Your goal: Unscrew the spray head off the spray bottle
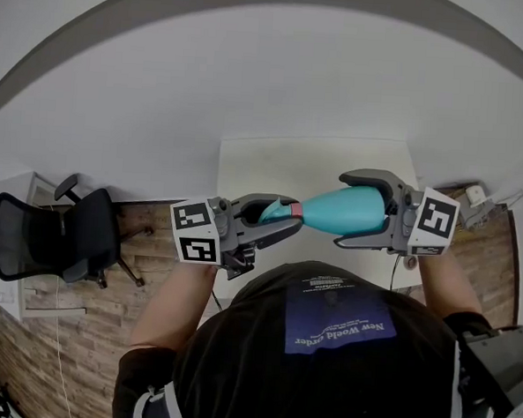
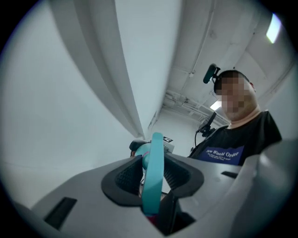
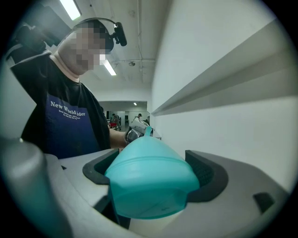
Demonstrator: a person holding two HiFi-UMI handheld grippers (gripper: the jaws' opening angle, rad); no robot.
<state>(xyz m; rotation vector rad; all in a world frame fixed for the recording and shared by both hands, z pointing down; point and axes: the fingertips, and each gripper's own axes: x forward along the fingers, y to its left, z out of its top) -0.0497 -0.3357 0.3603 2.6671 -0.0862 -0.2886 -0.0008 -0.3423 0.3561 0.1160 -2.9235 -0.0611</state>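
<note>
A teal spray bottle (image 1: 350, 209) is held level in the air over the white table (image 1: 273, 165). My right gripper (image 1: 341, 210) is shut on its wide body, one pad on each side (image 3: 149, 181). The spray head (image 1: 282, 212), teal with a pink collar (image 1: 297, 210), points left, and my left gripper (image 1: 294, 213) is shut on it. In the left gripper view the head's thin teal trigger (image 2: 153, 172) runs between the dark pads. From the right gripper view, the left gripper (image 3: 132, 132) shows beyond the bottle's neck.
A black office chair (image 1: 48, 235) stands on the wooden floor at the left. A white wall lies beyond the table. The person's torso in a dark shirt (image 1: 324, 340) fills the lower middle of the head view.
</note>
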